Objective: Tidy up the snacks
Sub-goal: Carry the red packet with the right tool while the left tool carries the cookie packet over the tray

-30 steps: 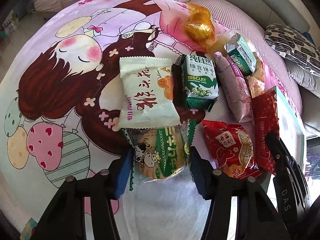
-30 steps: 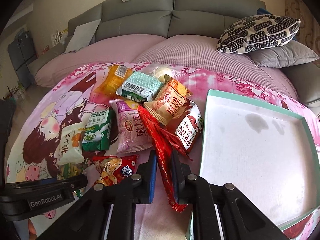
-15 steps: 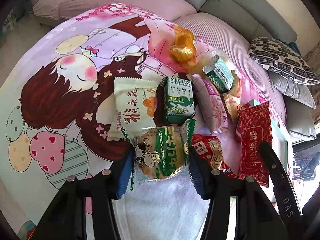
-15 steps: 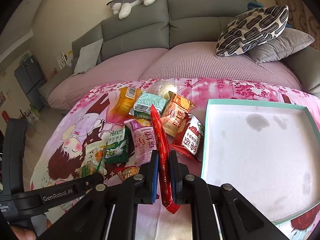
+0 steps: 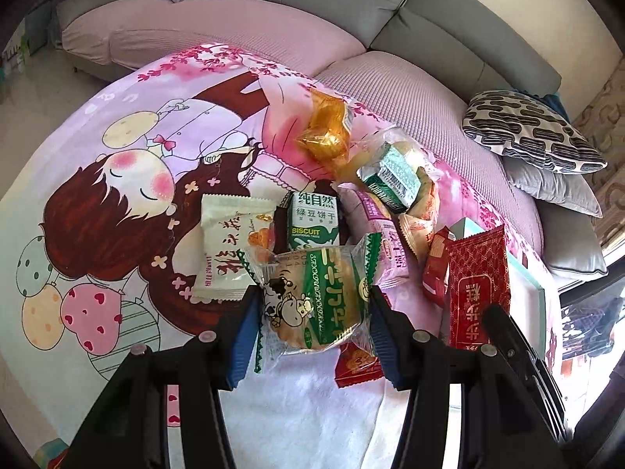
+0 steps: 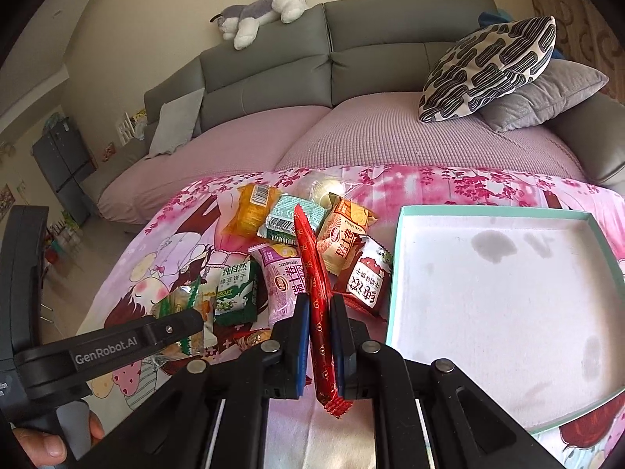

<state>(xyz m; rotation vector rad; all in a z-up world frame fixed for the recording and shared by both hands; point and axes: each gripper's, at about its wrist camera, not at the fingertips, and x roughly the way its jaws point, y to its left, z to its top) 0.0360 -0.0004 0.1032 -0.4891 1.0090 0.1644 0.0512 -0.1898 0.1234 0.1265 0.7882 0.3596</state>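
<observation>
My left gripper (image 5: 312, 312) is shut on a clear packet with green print and a cartoon cow (image 5: 312, 297), held above the printed blanket. My right gripper (image 6: 320, 324) is shut on a flat red packet (image 6: 318, 305), seen edge-on and lifted off the pile; the same red packet (image 5: 478, 293) shows flat in the left wrist view. Several snack packets lie heaped on the blanket: a green biscuit pack (image 5: 312, 221), a white packet (image 5: 230, 250), an orange packet (image 6: 254, 211) and a pink one (image 6: 283, 277). An open teal-rimmed box (image 6: 394, 273) with a white inside lies right of the pile.
The pink cartoon blanket (image 5: 117, 195) covers a wide pink-cushioned sofa seat (image 6: 371, 133). A patterned pillow (image 6: 488, 66) and grey cushion lean at the back right. A plush dog (image 6: 261, 13) lies on the sofa back. A hand (image 6: 43, 441) grips the left tool's handle.
Both grippers have risen with their packets, which now hang clear of the pile. The red packet has turned from slanted to nearly upright between the right fingers.
</observation>
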